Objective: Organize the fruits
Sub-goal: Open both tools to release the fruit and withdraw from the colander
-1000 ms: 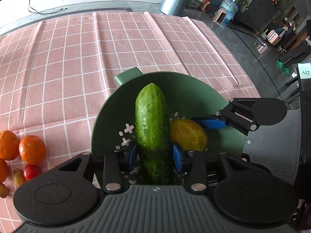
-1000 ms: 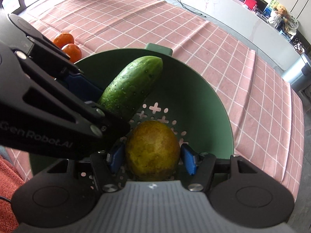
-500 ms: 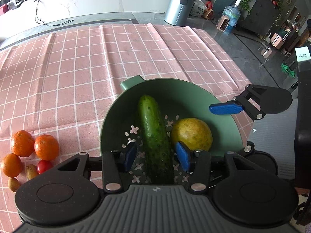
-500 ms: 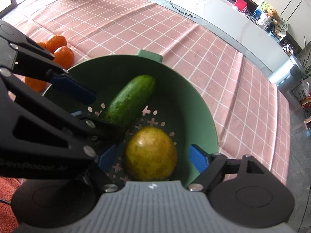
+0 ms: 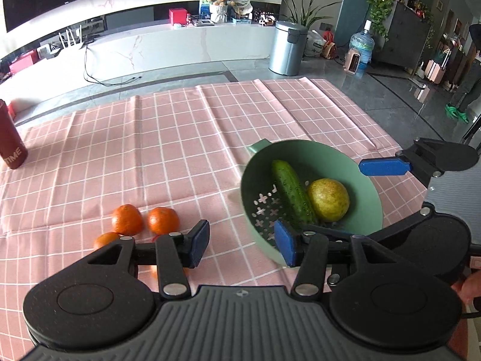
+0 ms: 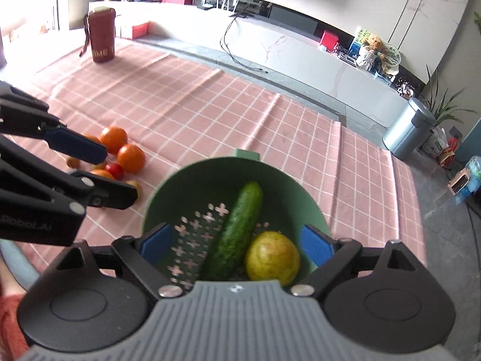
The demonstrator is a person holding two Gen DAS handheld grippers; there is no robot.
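Both tongs, left [image 5: 242,245] and right [image 6: 237,242], just opened and lifted clear with nothing between them, leaving cucumber [image 5: 293,194] and yellow-green fruit [image 5: 328,200] released side by side in the green colander [image 5: 372,198] on the counter [image 5: 180,138]; oranges [image 5: 144,221] left outside, likely next.

I noted the tablecloth [image 5: 180,138] as matt pink woven cloth with creases. The green colander [image 6: 312,210] looked like smooth satin plastic. The cucumber [image 6: 237,231] had glossy, pimpled skin; the yellow fruit [image 6: 272,260] was dull and mottled. The oranges [image 5: 127,219] showed a dimpled, faintly shiny peel. I recorded the bin [image 5: 287,48] at far right as brushed metal.
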